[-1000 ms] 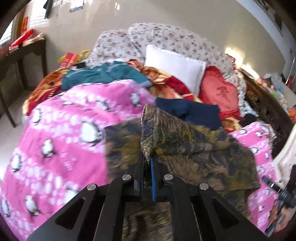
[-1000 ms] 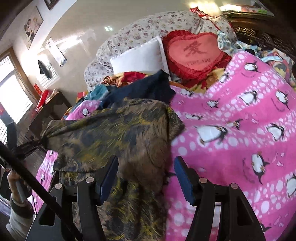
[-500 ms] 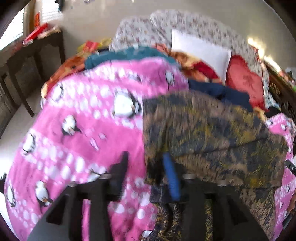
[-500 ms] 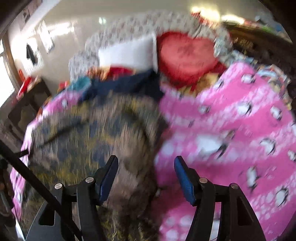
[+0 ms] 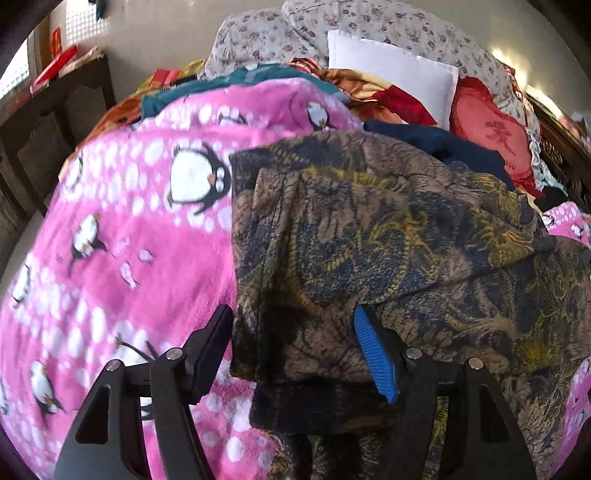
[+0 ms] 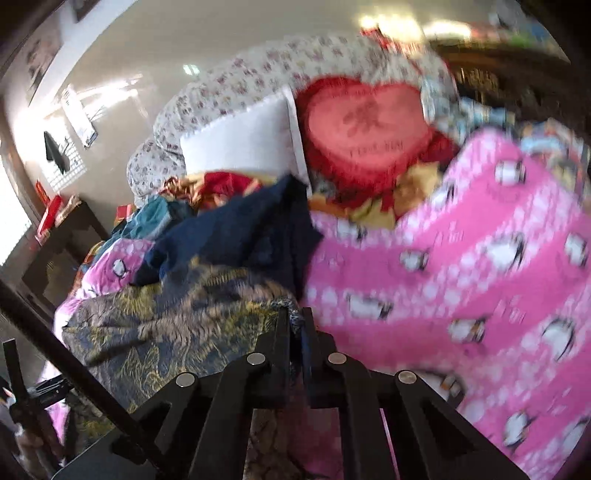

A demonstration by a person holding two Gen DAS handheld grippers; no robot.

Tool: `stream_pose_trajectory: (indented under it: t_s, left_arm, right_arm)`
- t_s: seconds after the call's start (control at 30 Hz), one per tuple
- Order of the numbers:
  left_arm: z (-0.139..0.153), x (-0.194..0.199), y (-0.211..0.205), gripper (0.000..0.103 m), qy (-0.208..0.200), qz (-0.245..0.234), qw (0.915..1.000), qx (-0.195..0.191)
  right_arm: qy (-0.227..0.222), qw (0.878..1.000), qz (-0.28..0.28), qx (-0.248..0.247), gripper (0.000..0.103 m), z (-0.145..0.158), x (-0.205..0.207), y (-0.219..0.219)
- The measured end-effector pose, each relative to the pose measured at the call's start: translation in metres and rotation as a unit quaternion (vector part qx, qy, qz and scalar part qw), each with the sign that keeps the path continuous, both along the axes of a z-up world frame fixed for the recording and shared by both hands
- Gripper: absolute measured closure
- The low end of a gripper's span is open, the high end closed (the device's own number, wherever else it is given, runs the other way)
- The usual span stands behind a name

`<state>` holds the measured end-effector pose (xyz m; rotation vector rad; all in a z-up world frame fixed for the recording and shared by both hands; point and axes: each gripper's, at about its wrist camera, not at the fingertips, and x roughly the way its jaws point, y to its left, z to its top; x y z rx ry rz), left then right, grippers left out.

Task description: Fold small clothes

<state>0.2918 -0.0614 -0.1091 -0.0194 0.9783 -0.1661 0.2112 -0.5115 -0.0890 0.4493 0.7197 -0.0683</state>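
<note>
A brown, navy and yellow patterned garment lies partly folded on a pink penguin blanket. My left gripper is open, its fingers either side of the garment's folded near-left corner, holding nothing. In the right wrist view the same garment lies to the left, and my right gripper is shut on its right edge. A dark navy garment lies just behind the patterned one.
A white pillow, a red heart cushion and floral bedding are piled at the head of the bed. A teal cloth lies at the back left. A dark wooden table stands left of the bed.
My left gripper has let go of the garment and opened, leaving the corner folded over. My right gripper has moved forward and closed on the garment's right edge.
</note>
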Motion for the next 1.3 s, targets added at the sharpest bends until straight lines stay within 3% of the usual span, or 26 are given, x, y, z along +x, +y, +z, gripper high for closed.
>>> stream_pose_trajectory:
  t_s: [0.07,0.13,0.2,0.27,0.33,0.47,0.57,0.7,0.77,0.8,0.9,1.0,1.07,1.17,1.3]
  left_arm:
    - [-0.002,0.000,0.002,0.030,0.000,0.006,0.9999,-0.009]
    - [-0.003,-0.002,0.003,0.030,-0.001,0.006,0.9999,-0.010]
    - [0.003,-0.004,0.006,0.030,0.001,0.006,0.9999,-0.011]
    - [0.014,-0.008,0.012,0.030,-0.013,0.014,0.9997,-0.011]
    - [0.027,-0.008,0.018,0.030,-0.040,0.025,0.9989,-0.007]
    - [0.036,0.009,0.018,0.030,-0.047,0.034,0.9983,-0.003]
    - [0.021,0.031,0.006,0.030,-0.021,0.043,0.9988,0.008]
    - [0.013,0.048,0.005,0.025,-0.014,0.060,0.9981,0.008]
    - [0.016,0.048,0.009,0.025,-0.011,0.064,0.9979,0.000]
    - [0.019,0.046,0.011,0.024,-0.015,0.065,0.9978,0.004]
    - [0.031,0.036,0.014,0.024,-0.043,0.068,0.9966,0.013]
    - [0.036,0.030,0.013,0.024,-0.048,0.056,0.9972,-0.018]
    - [0.035,0.029,0.004,0.024,-0.051,0.043,0.9977,-0.010]
    - [0.023,0.036,-0.011,0.024,-0.044,0.036,0.9983,0.011]
    - [0.012,0.045,-0.008,0.011,-0.035,0.052,0.9980,0.002]
  right_arm:
    - [-0.004,0.999,0.001,-0.053,0.098,0.006,0.006,0.007]
    - [0.031,0.996,0.005,-0.086,0.098,-0.009,0.020,0.013]
    - [0.066,0.995,-0.004,-0.079,0.093,-0.026,0.024,0.008]
    - [0.058,0.996,-0.038,-0.062,0.086,-0.023,0.010,-0.003]
    - [0.042,0.996,-0.053,-0.063,0.085,-0.012,-0.009,-0.006]
    - [-0.004,0.998,0.016,-0.054,0.085,0.010,-0.041,0.019]
    - [0.001,0.996,0.076,-0.052,0.085,-0.003,-0.048,0.045]
    - [0.045,0.993,0.094,-0.057,0.084,-0.040,-0.052,0.051]
    - [0.070,0.991,0.094,-0.068,0.083,-0.041,-0.055,0.048]
    - [0.071,0.991,0.088,-0.071,0.080,-0.034,-0.058,0.043]
    - [0.020,0.994,0.077,-0.069,0.074,-0.005,-0.062,0.038]
    - [-0.005,0.994,0.089,-0.063,0.070,0.011,-0.046,0.049]
    - [-0.011,0.993,0.105,-0.050,0.070,0.010,-0.024,0.064]
    - [0.003,0.992,0.123,-0.020,0.070,-0.004,0.009,0.082]
    - [0.044,0.995,0.076,-0.053,0.070,-0.030,0.048,0.091]
